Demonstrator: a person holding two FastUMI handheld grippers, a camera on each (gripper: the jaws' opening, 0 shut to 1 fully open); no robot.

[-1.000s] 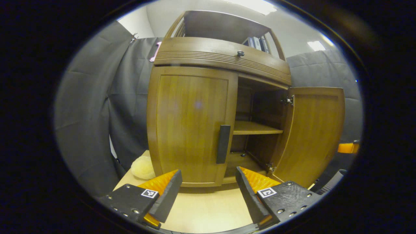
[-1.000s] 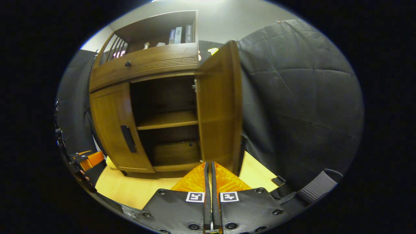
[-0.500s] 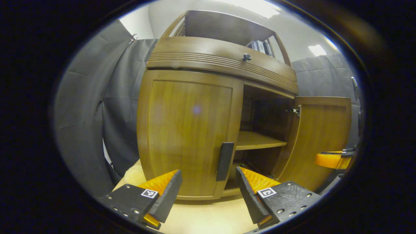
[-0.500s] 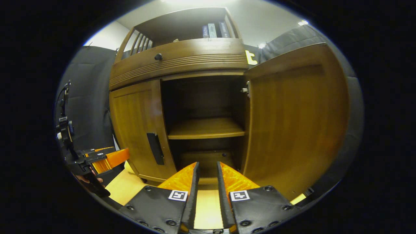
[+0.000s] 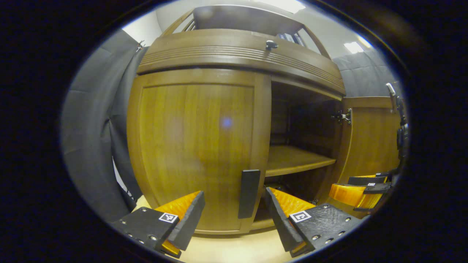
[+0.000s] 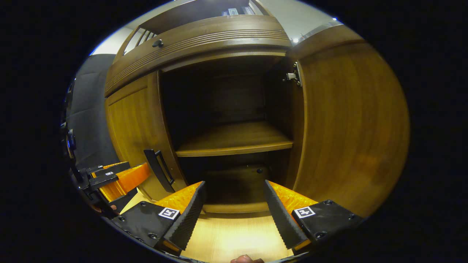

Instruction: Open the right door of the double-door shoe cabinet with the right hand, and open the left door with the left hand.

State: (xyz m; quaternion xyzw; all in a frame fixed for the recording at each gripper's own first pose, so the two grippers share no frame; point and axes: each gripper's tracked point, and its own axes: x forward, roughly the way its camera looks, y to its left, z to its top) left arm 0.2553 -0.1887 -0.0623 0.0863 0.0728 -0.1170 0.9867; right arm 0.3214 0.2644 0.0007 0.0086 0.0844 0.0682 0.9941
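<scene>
Both tongs gape: left tongs (image 5: 234,204) before the shut left door's handle (image 5: 249,193); right door (image 6: 351,124) open beside right tongs (image 6: 234,197).

In the left gripper view the closed left door (image 5: 197,146) stands left of the open compartment, its handle (image 5: 248,193) at its right edge. A shelf (image 5: 296,160) lies inside, the open right door (image 5: 373,142) stands to its right, and a drawer (image 5: 237,54) sits above.

My left gripper (image 5: 234,204) stands spread before the shut left door (image 5: 197,146), its handle (image 5: 248,193) between my fingers, apparently untouched, while the right door (image 6: 351,131) swings wide, baring the shelf (image 6: 234,140).
</scene>
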